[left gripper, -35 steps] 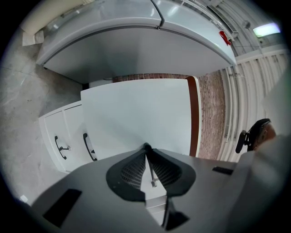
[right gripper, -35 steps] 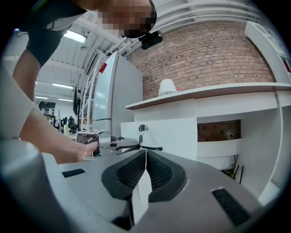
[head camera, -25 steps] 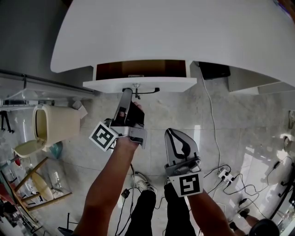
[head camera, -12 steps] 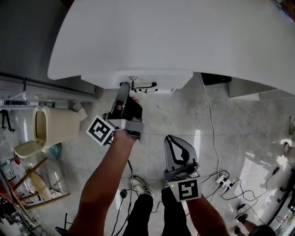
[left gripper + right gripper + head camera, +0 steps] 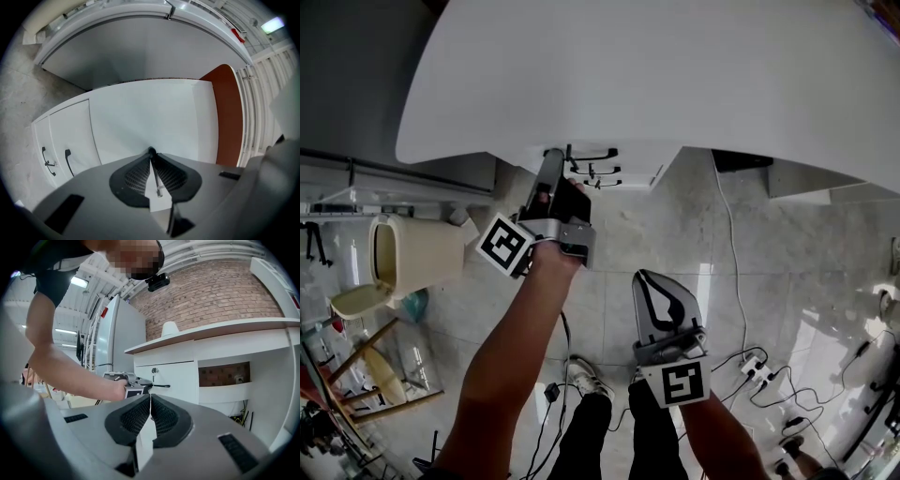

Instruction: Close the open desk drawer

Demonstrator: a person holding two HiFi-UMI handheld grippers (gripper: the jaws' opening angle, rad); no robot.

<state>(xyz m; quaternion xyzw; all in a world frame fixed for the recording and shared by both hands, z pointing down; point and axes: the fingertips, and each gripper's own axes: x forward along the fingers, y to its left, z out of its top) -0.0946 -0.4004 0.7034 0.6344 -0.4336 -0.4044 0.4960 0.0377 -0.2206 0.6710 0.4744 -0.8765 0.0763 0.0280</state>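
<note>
From the head view, the left gripper (image 5: 551,157) has its tip at the white drawer (image 5: 630,164), which sits tucked in under the desk top (image 5: 656,75). The right gripper (image 5: 646,278) hangs well back over the floor. The left gripper view shows its jaws clenched on nothing, tip against the drawer front (image 5: 150,117). In the right gripper view the jaws are likewise pressed together and empty, and the drawer sits flush in the desk.

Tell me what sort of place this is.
Probably a workshop or test lab: white desk, bare brick wall, a power strip loose on the tiled floor, strip lights overhead.
</note>
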